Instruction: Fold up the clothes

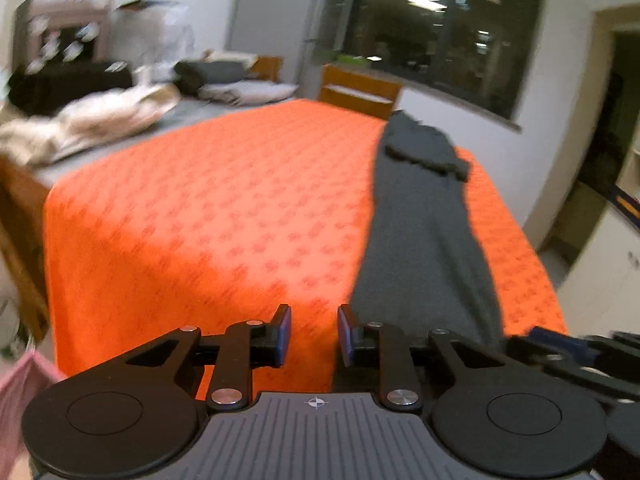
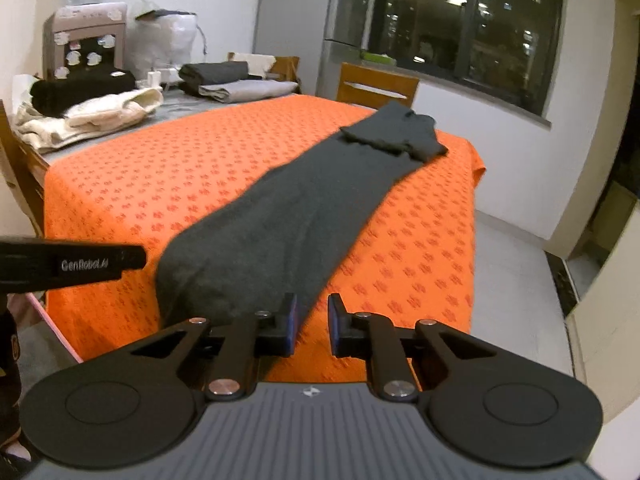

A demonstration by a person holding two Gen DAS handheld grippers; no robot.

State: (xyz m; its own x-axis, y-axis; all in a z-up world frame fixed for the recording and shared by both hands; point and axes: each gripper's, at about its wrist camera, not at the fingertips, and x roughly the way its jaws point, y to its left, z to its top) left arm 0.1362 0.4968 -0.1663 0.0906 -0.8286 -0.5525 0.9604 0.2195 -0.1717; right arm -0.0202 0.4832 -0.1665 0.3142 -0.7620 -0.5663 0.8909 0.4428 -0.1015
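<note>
A long dark grey garment [image 2: 288, 216] lies stretched along the orange cloth [image 2: 140, 176], folded into a narrow strip with its far end doubled over. In the left wrist view the same garment [image 1: 424, 232] runs down the right side of the orange cloth [image 1: 208, 208]. My left gripper [image 1: 314, 336] is open above the near edge, just left of the garment's near end, holding nothing. My right gripper [image 2: 312, 326] is open over the near end's right edge, also empty. The left gripper's body [image 2: 72, 266] shows at the left of the right wrist view.
Folded clothes are piled at the far end: a cream heap [image 2: 92, 116], a black stack [image 2: 80, 88] and grey stacks [image 2: 236, 80]. A wooden chair [image 2: 376, 84] stands beyond the table by a dark window [image 2: 460, 20]. Bare floor [image 2: 516, 280] lies to the right.
</note>
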